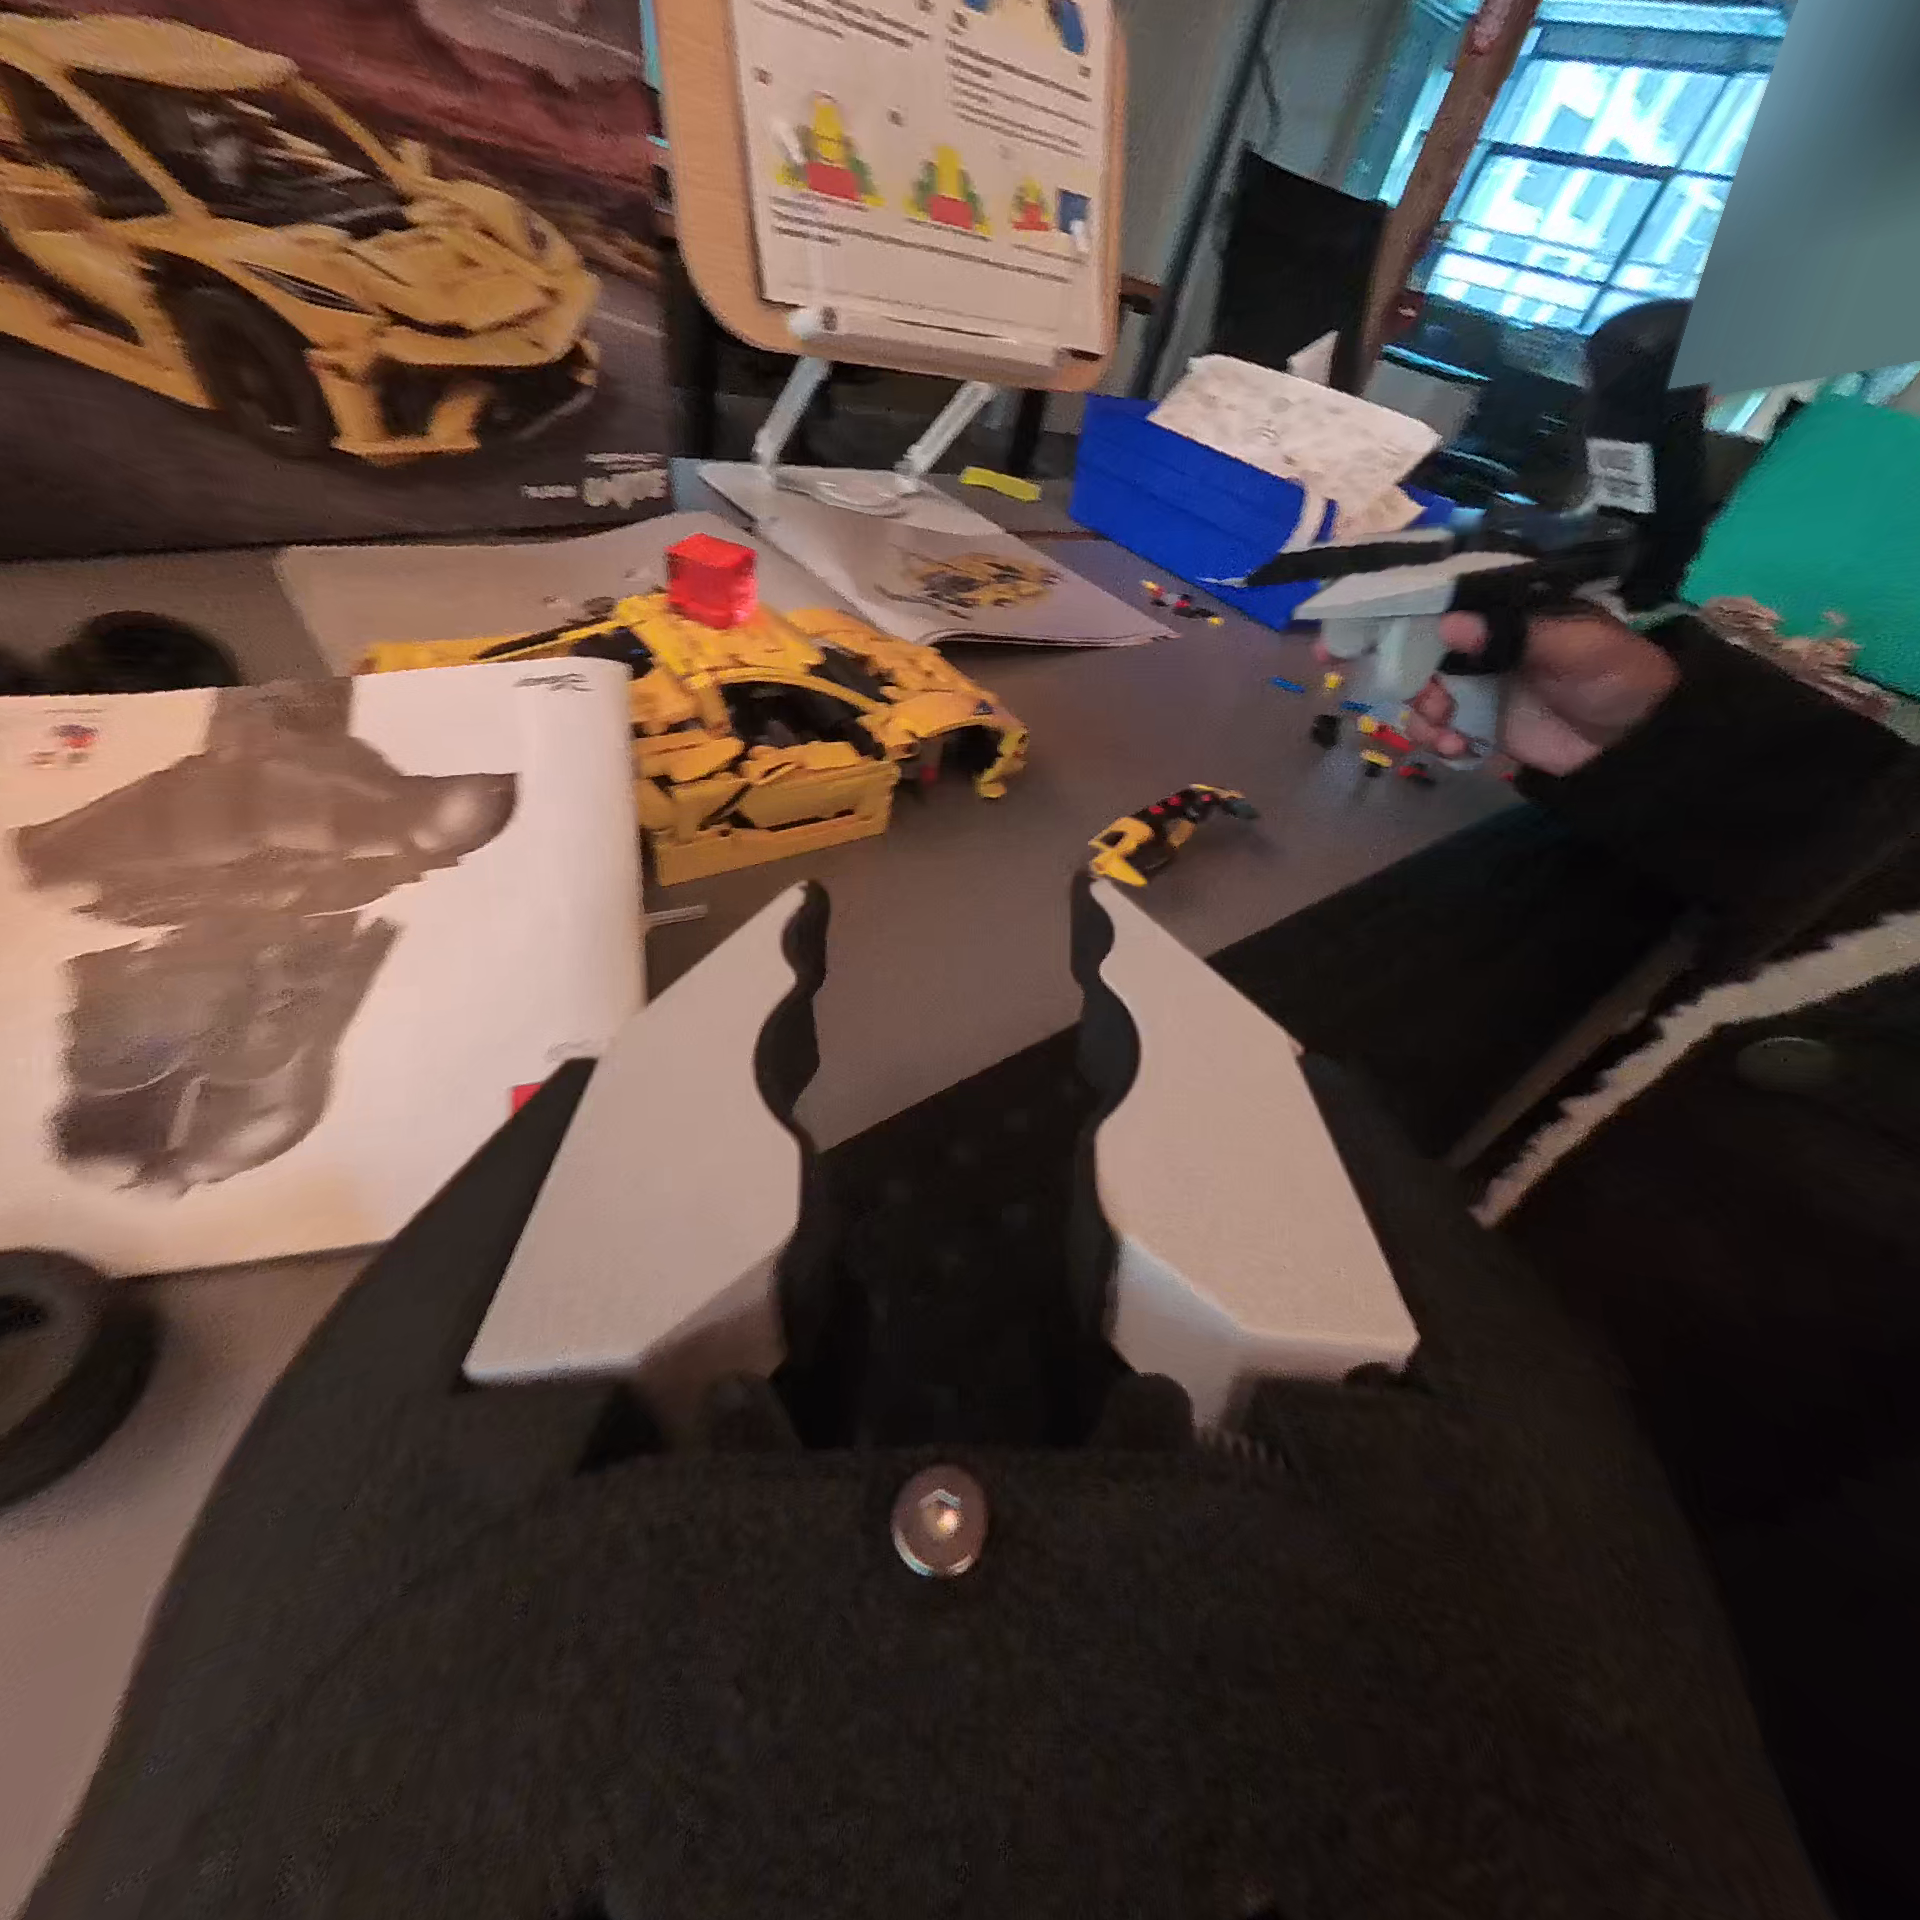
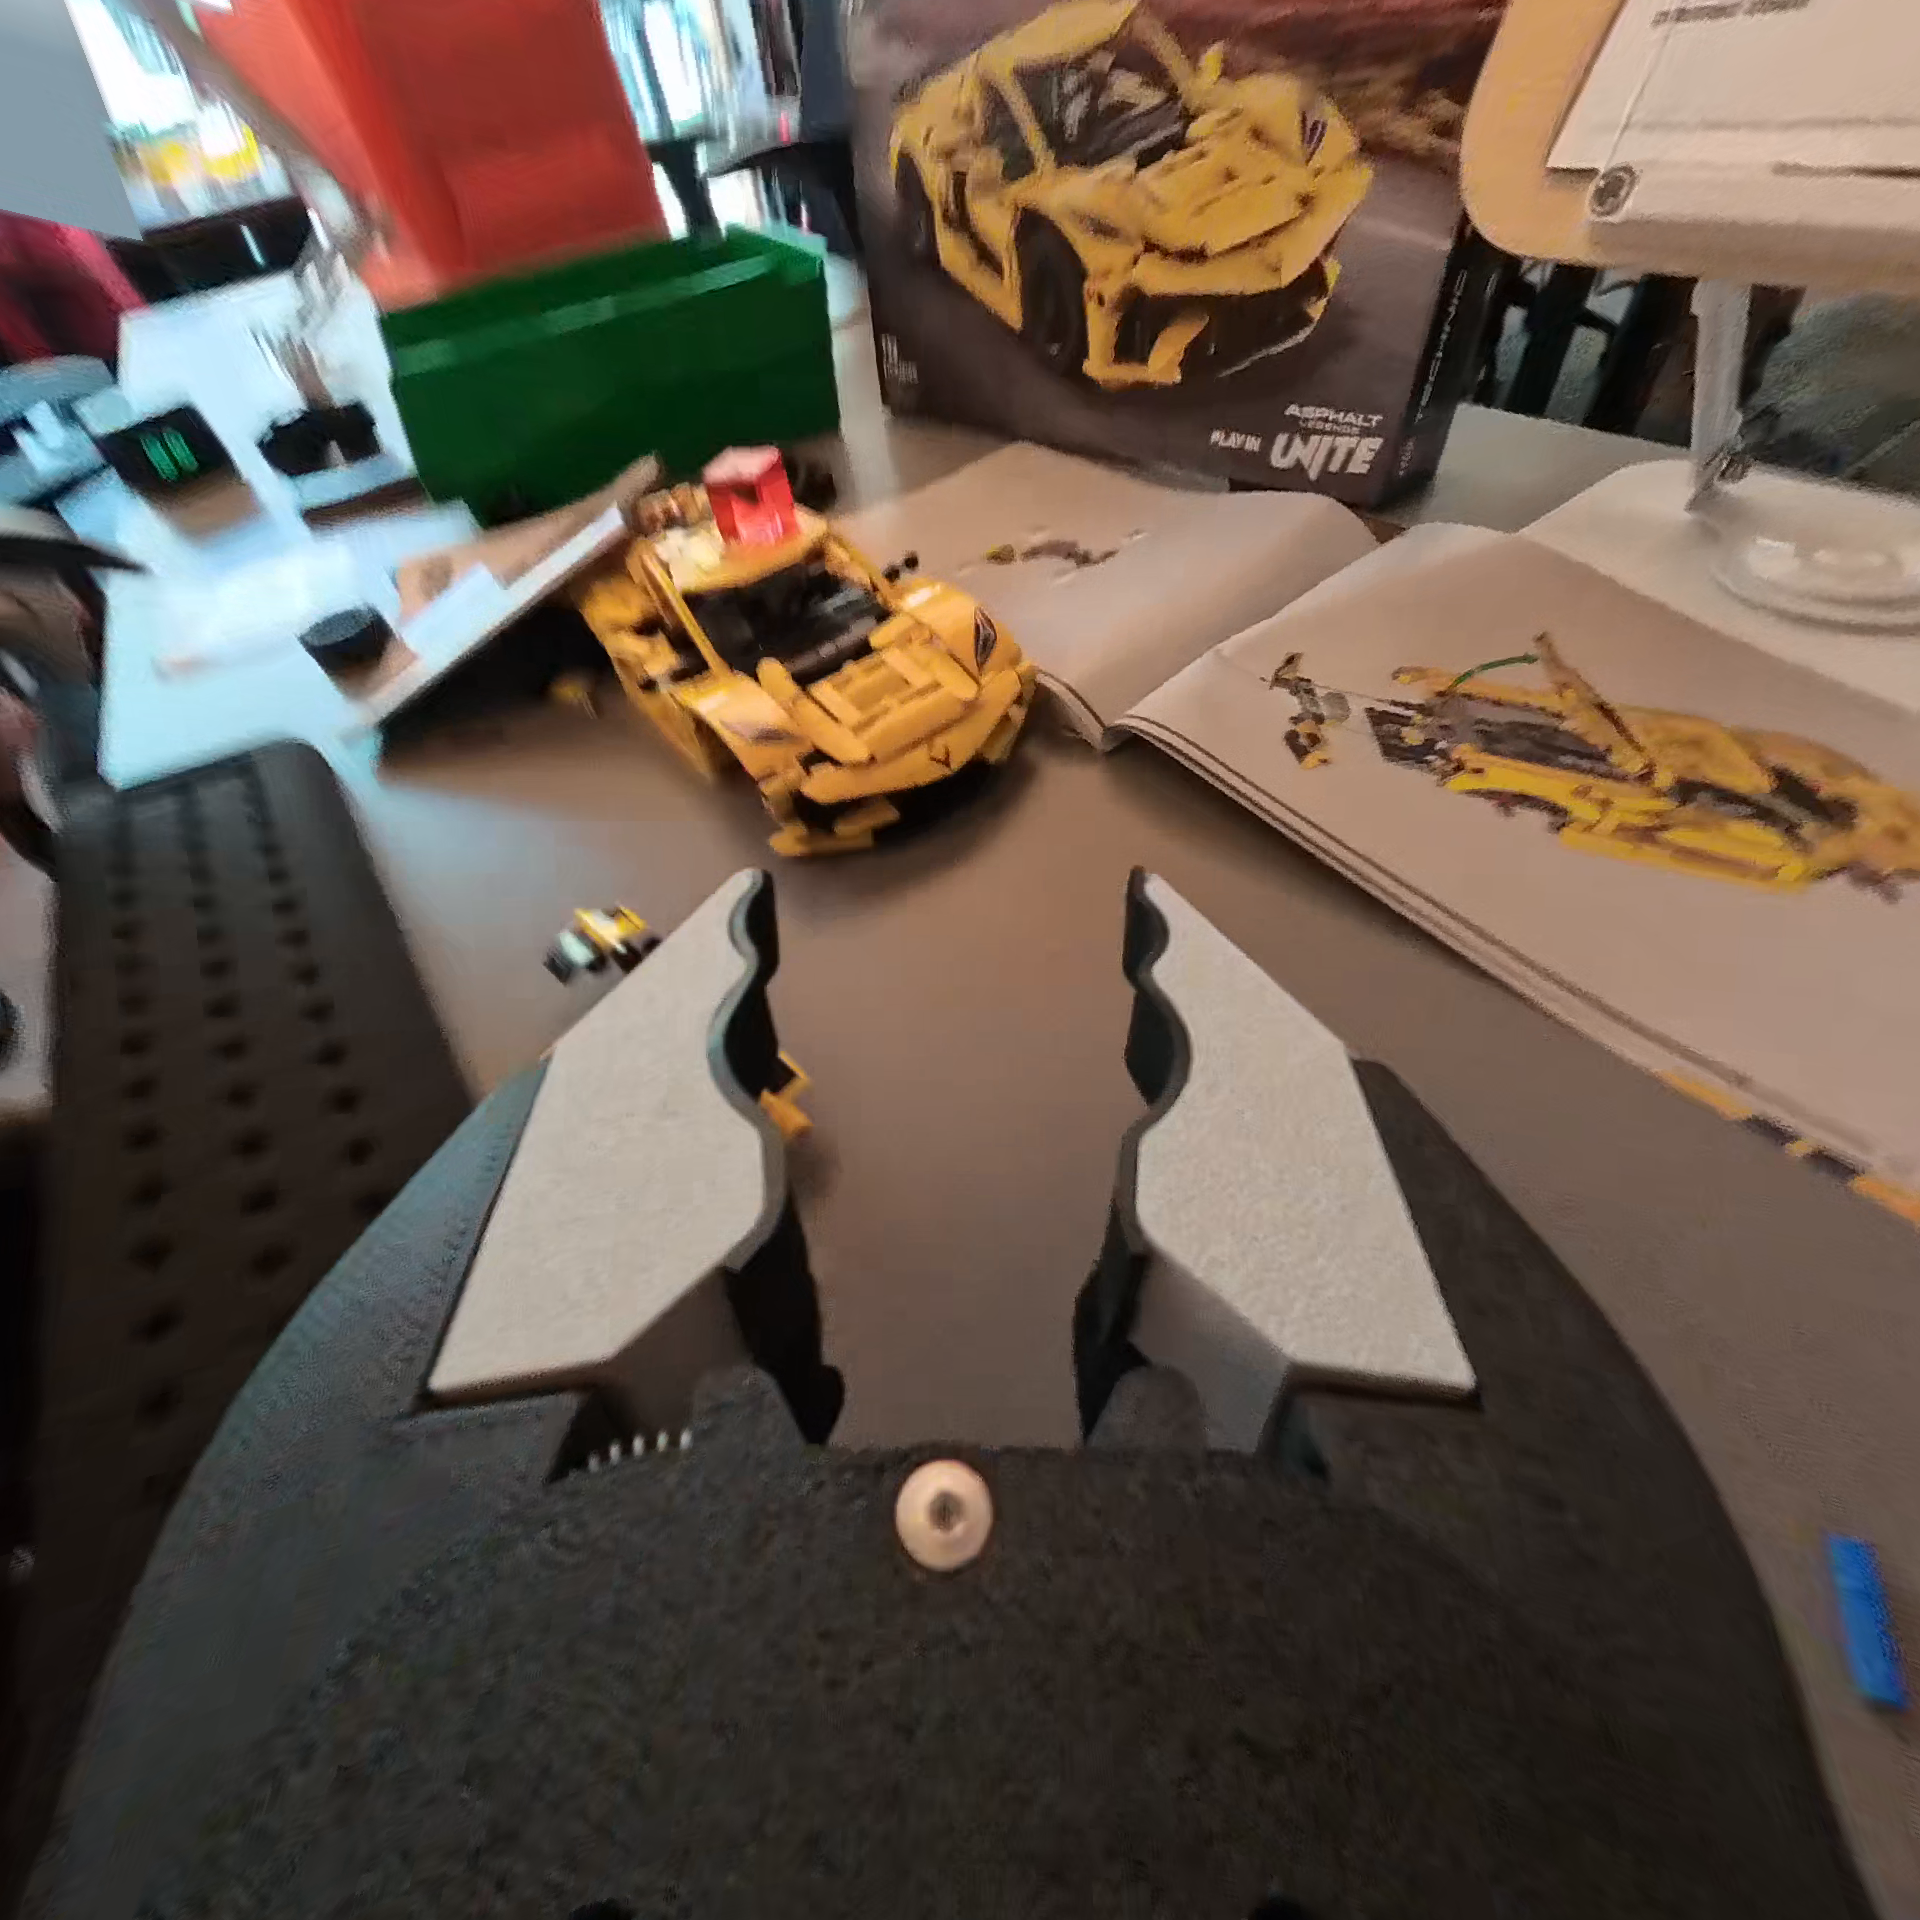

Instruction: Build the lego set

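A half-built yellow lego car (image 1: 769, 727) stands on the grey table with a red block (image 1: 712, 579) on its roof; it also shows in the right wrist view (image 2: 810, 686). A small yellow and black sub-assembly (image 1: 1158, 826) lies right of the car, and shows in the right wrist view (image 2: 597, 940) by my right gripper's left finger. My left gripper (image 1: 948, 904) is open and empty, short of the car. My right gripper (image 2: 948, 894) is open and empty above bare table; in the left wrist view (image 1: 1309, 582) a hand holds it at the right.
An open instruction booklet (image 2: 1455, 727) lies right of the car, a white sheet (image 1: 312, 935) left of it. The set's box (image 2: 1164, 239) stands behind. Small loose pieces (image 1: 1371, 727) are scattered near a blue bin (image 1: 1174, 499). A green bin (image 2: 613, 353) and a black tyre (image 1: 52, 1361) stand at the left. The gap from one gripper's tips to the other's is roughly 35 cm. The half-built yellow lego car (image 1: 769, 727) lies some 20 cm from my left tips, 25 cm from my right tips. It is also in sight in the right wrist view (image 2: 675, 630).
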The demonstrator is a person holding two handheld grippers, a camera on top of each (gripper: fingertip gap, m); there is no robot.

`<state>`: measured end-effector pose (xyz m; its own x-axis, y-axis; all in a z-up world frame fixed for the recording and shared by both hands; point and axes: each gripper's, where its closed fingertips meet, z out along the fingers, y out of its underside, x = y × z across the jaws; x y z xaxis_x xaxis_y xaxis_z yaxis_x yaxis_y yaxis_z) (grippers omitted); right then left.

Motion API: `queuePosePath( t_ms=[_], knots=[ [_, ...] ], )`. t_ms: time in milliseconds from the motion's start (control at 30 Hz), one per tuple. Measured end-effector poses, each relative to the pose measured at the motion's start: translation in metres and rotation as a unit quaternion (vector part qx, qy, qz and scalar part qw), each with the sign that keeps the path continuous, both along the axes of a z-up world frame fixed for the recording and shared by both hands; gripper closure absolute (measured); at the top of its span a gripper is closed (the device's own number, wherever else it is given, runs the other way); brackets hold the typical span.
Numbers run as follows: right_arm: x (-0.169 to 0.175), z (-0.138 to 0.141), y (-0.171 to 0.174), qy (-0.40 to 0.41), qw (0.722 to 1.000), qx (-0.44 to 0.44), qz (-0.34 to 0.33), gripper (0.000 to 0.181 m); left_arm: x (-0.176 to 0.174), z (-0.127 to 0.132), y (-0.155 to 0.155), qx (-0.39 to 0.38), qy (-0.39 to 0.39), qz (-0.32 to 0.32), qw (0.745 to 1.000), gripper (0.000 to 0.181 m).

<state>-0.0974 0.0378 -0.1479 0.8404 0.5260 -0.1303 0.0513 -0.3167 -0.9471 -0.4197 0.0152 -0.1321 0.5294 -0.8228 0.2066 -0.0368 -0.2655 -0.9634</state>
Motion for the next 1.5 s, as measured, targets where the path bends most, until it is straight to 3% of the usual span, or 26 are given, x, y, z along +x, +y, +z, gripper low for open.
queuePosePath(
  t_ms=[100, 200, 433, 533, 600, 833, 1067, 1133, 1233, 1300, 1500],
  knots=[
    [-0.004, -0.005, 0.001, 0.046, 0.998, 0.004, -0.033, 0.117, 0.008, -0.003, 0.005, -0.012, 0.005, 0.006, 1.0, 0.14],
    [-0.008, -0.016, 0.004, 0.017, 0.999, 0.001, -0.032, 0.118, 0.03, -0.006, 0.009, -0.009, 0.002, -0.005, 1.0, 0.14],
    [-0.002, -0.01, 0.006, 0.007, 0.999, 0.027, -0.034, 0.13, 0.075, 0.0, 0.028, -0.003, 0.012, -0.024, 1.0, 0.141],
    [-0.006, -0.012, 0.005, -0.005, 0.999, 0.028, -0.023, 0.132, 0.088, -0.011, 0.039, -0.027, 0.011, -0.021, 0.999, 0.144],
    [-0.007, -0.015, 0.006, -0.017, 0.999, 0.029, -0.018, 0.135, 0.092, -0.02, 0.042, -0.059, 0.015, -0.029, 0.998, 0.145],
    [-0.006, -0.016, 0.01, -0.013, 0.999, 0.028, -0.015, 0.137, 0.084, -0.01, 0.048, -0.061, -0.042, -0.024, 0.997, 0.146],
    [0.006, -0.011, 0.012, -0.001, 0.999, 0.038, -0.036, 0.138, 0.085, -0.008, 0.042, -0.033, -0.016, -0.03, 0.999, 0.14],
    [0.009, -0.01, 0.012, 0.005, 0.998, 0.041, -0.042, 0.141, 0.062, -0.006, 0.043, -0.02, 0.002, -0.004, 1.0, 0.134],
    [0.012, -0.011, 0.013, 0.017, 0.998, 0.032, -0.046, 0.141, -0.009, -0.009, 0.051, -0.005, 0.038, 0.1, 0.994, 0.134],
    [0.014, -0.011, 0.014, 0.021, 0.998, 0.031, -0.051, 0.142, -0.056, -0.026, 0.047, -0.031, 0.067, 0.141, 0.987, 0.133],
    [0.017, -0.014, 0.015, 0.007, 0.998, 0.028, -0.062, 0.145, -0.19, -0.065, 0.048, -0.069, 0.208, 0.269, 0.938, 0.126]
  ],
)
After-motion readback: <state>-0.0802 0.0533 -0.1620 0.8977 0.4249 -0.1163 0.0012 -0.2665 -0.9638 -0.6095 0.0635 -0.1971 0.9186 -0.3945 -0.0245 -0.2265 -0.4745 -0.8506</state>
